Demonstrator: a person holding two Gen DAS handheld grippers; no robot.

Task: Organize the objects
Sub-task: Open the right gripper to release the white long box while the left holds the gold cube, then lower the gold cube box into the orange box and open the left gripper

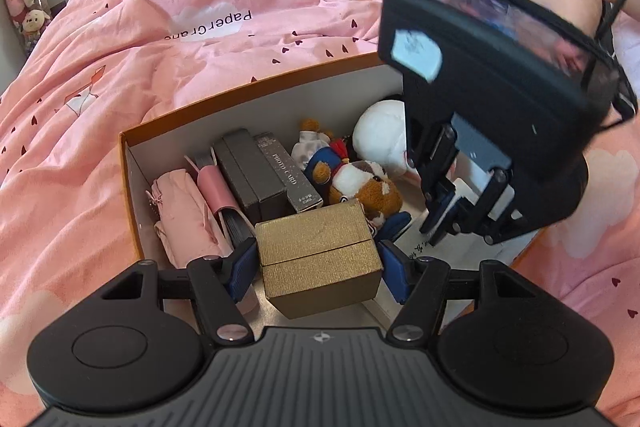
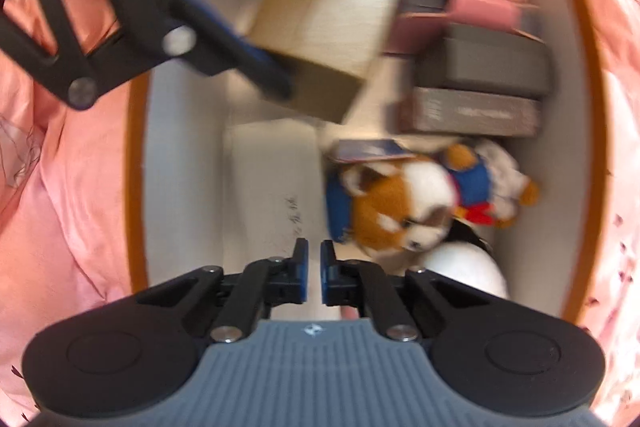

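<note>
1. A pink duvet (image 1: pixel 120 75) is covering the bed, and an orange-rimmed storage box (image 1: pixel 132 151) is sitting on it with its white inside showing.
2. Along the box's left wall a pink folded pouch (image 1: pixel 184 219) is lying beside a pink-banded notebook (image 1: pixel 218 187), then two dark grey boxes (image 1: pixel 244 171) and a "PHOTO CARD" box (image 1: pixel 290 173) are lining up next to them.
3. The left gripper (image 1: pixel 318 263) is clamping a gold box (image 1: pixel 320 251) between its blue pads, holding it just above the storage box's near edge.
4. Right of the gold box, a brown-and-white plush dog (image 1: pixel 366 187) is lying near a white plush (image 1: pixel 380 137).
5. The right gripper (image 2: pixel 314 273) is hanging over the white floor of the storage box's right part, its fingers nearly together with only a narrow gap, gripping nothing.
</note>
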